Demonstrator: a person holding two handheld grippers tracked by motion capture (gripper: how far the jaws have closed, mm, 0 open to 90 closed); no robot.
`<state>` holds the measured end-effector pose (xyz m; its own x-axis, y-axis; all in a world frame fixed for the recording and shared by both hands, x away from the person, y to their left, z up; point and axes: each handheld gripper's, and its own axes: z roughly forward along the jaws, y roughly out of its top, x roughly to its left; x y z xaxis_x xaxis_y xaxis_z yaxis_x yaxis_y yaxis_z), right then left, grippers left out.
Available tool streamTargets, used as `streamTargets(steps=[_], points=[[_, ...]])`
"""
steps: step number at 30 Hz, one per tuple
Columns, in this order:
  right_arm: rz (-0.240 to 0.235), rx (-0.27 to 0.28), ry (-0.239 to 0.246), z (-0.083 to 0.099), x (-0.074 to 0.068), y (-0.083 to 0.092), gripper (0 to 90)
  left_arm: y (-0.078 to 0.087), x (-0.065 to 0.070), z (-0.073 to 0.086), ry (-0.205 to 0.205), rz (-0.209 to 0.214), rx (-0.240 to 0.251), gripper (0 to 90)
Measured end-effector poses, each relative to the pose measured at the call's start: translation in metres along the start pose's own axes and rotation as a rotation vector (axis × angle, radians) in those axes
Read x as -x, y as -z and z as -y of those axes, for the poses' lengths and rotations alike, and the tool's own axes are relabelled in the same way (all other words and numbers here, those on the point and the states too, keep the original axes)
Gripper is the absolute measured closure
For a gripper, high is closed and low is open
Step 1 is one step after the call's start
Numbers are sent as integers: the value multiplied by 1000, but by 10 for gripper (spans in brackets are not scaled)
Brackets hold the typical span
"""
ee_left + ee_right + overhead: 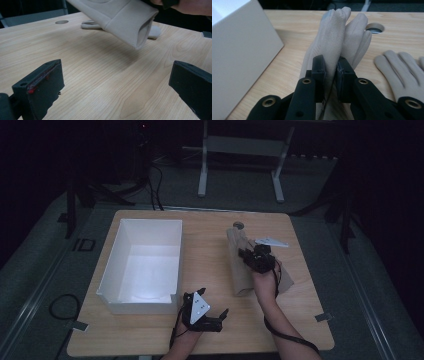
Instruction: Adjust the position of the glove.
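Right gripper view: a beige glove (334,42) is pinched by the right tool (331,75) and lifted off the bench (294,27). The left tool (117,85) is held open. Carrying it over the white box (145,265) is probably called for next.

Looks like some kind of lab or recording studio, hard to be sure in the dark: lone wooden table (150,340) on grey carpet, cables (155,190) trailing on the floor, white metal stand legs (202,175) behind.
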<state>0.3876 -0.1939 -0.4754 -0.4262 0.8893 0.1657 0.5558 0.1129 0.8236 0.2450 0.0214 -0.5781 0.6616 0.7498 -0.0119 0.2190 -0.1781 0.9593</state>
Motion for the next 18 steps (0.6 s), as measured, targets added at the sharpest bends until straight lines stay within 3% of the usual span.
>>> streamTargets(steps=[8, 12, 16, 18], points=[[66, 13, -71, 22, 3, 8, 791, 0, 0, 0, 0, -1, -1, 0], [102, -20, -86, 41, 8, -4, 790, 0, 0, 0, -3, 0, 0, 0], [108, -47, -135, 55, 15, -17, 784, 0, 0, 0, 2, 1, 0, 0], [114, -50, -136, 58, 15, -19, 781, 0, -1, 0, 5, 1, 1, 0]])
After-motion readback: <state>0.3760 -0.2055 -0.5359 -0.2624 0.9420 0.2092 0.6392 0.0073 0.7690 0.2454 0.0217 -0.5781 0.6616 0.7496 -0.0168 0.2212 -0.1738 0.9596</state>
